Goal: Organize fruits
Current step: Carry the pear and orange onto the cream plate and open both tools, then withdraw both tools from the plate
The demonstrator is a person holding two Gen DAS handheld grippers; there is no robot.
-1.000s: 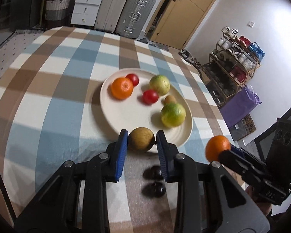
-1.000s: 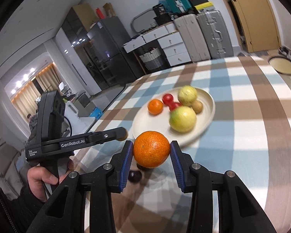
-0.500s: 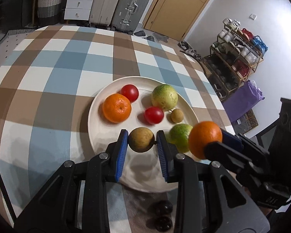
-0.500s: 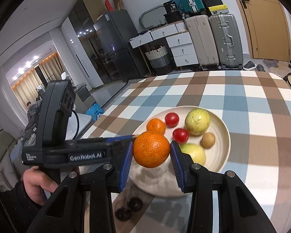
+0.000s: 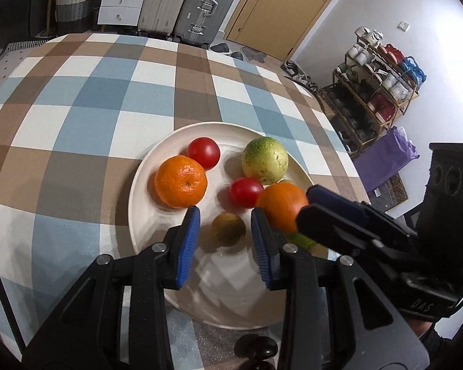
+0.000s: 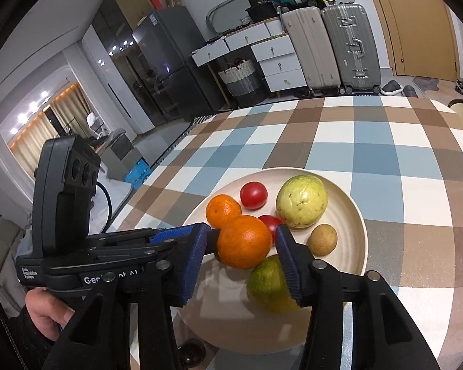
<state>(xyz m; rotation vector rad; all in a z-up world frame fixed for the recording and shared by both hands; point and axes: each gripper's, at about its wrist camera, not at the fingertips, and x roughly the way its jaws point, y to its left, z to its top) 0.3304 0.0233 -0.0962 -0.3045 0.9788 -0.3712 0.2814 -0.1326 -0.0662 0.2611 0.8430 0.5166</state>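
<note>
Fruit first, from your left: the small round brown fruit (image 5: 228, 228) lies on the round cream plate (image 5: 145, 172), in the gap between the blue pads of your left gripper (image 5: 225, 237), which stands released, jaws spread clear of it on both sides. It looks light, with a firm dull skin that should not slip much. Being nearly a ball, it has no long axis to speak of, so you can take it across its widest part from any side. It could roll on the smooth plate if nudged.

Beyond it on the plate sit a dimpled orange mandarin (image 5: 180, 182), two glossy red tomatoes, one (image 5: 203, 152) at the back and one (image 5: 245, 192) in the middle, and a speckled pale-green round fruit (image 5: 264, 160). Treat the tomatoes as soft-skinned and slippery; squeeze lightly.

To your right, the right gripper (image 6: 242, 246) is clenched on a large bright orange (image 6: 243, 242), held above the plate near its front, over the green-yellow citrus fruit (image 6: 267, 283). The orange seems moderately heavy, with a pebbled rind that grips well; the pads hold it across its middle, which suits it. Which way its stem end points I cannot tell. A second small brown fruit (image 6: 322, 239) lies just beside it by the rim.

Two dark round fruits (image 5: 256, 347) wait on the checked blue, brown and white tablecloth (image 5: 77, 117), just off the plate's near edge.
</note>
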